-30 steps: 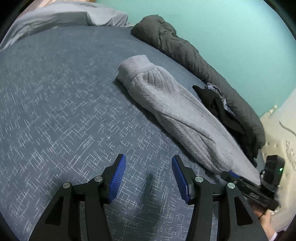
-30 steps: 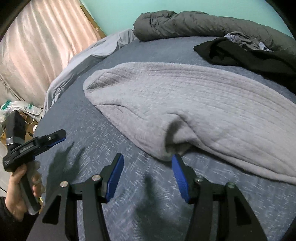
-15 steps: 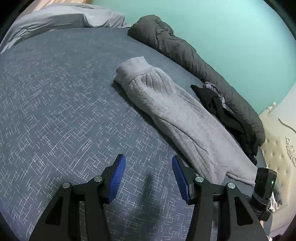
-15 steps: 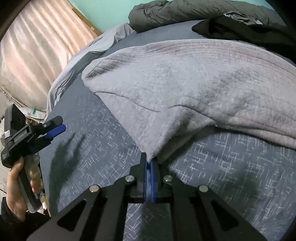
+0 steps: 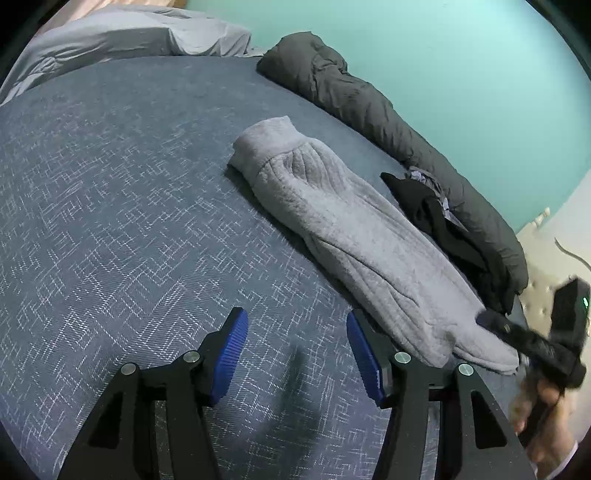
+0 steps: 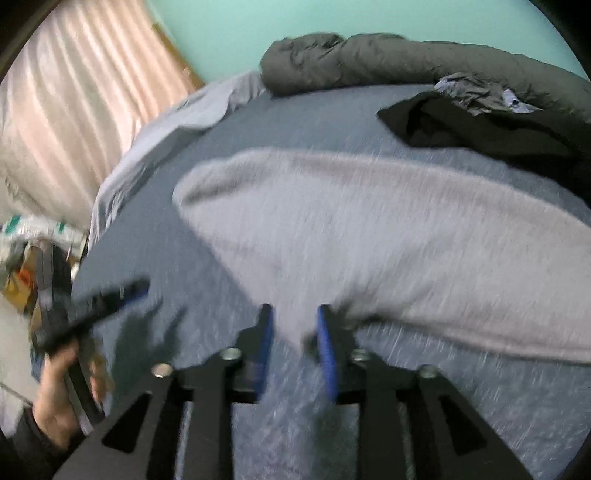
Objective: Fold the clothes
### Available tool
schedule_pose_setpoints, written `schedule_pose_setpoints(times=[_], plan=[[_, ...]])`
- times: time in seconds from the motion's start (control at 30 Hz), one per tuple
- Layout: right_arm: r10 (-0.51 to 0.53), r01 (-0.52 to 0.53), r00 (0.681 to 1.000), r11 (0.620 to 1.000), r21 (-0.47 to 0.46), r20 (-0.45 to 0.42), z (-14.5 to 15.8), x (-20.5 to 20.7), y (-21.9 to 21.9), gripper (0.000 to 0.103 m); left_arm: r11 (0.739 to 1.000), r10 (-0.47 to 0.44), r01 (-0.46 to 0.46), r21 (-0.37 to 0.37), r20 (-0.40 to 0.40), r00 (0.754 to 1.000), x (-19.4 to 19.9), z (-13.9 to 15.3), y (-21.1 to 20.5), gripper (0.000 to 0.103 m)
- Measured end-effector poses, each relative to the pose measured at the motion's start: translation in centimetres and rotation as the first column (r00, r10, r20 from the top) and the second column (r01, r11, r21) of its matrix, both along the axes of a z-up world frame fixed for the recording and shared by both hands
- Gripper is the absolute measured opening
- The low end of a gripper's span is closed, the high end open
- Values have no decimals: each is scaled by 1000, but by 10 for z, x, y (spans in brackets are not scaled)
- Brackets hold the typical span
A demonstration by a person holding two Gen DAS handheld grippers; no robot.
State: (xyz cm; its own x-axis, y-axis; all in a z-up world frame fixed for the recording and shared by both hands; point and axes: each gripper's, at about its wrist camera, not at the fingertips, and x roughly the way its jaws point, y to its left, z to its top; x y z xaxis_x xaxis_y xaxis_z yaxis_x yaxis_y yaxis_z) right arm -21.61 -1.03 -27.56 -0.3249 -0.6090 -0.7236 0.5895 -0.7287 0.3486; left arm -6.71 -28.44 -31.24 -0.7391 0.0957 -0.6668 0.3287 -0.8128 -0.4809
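Note:
A grey ribbed garment [image 5: 351, 240] lies lengthwise on the blue bed [image 5: 110, 184], folded into a long strip. My left gripper [image 5: 297, 315] hovers over bare bedding just left of its near end, its jaws opening a little with nothing between them. In the blurred right wrist view the same garment [image 6: 369, 229] fills the middle. My right gripper [image 6: 294, 310] is at its near edge with the jaws opening. A point of grey cloth sits between the pads, which stand apart from it. A hand holds the right gripper [image 5: 517, 336] at the garment's end in the left wrist view.
A black garment [image 5: 436, 218] and a rolled dark grey duvet [image 5: 369, 99] lie along the teal wall behind the grey garment. A pale grey sheet [image 5: 129, 33] covers the bed's far end. A pink curtain [image 6: 74, 92] hangs at left, and a cream headboard [image 5: 546, 258] is at right.
My right gripper shut on the grey garment's near edge, rose with it, and now its jaws stand apart again. The left gripper has stayed in place.

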Motion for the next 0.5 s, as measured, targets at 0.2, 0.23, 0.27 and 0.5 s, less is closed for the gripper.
schedule_pose_setpoints(times=[0.2, 0.23, 0.27, 0.5], plan=[[-85, 79, 992, 994, 74, 94, -40, -39, -19, 28, 1000, 2, -2, 10, 5, 1000, 1, -3, -2, 60], [-107, 95, 987, 990, 102, 117, -54, -42, -20, 18, 1000, 0, 0, 14, 6, 1000, 0, -4, -2, 60], [-115, 101, 985, 988, 113, 131, -62, -41, -20, 17, 1000, -1, 1, 14, 6, 1000, 0, -4, -2, 60], [-133, 120, 985, 986, 116, 111, -83, -26, -19, 14, 1000, -2, 2, 17, 6, 1000, -1, -5, -1, 61]])
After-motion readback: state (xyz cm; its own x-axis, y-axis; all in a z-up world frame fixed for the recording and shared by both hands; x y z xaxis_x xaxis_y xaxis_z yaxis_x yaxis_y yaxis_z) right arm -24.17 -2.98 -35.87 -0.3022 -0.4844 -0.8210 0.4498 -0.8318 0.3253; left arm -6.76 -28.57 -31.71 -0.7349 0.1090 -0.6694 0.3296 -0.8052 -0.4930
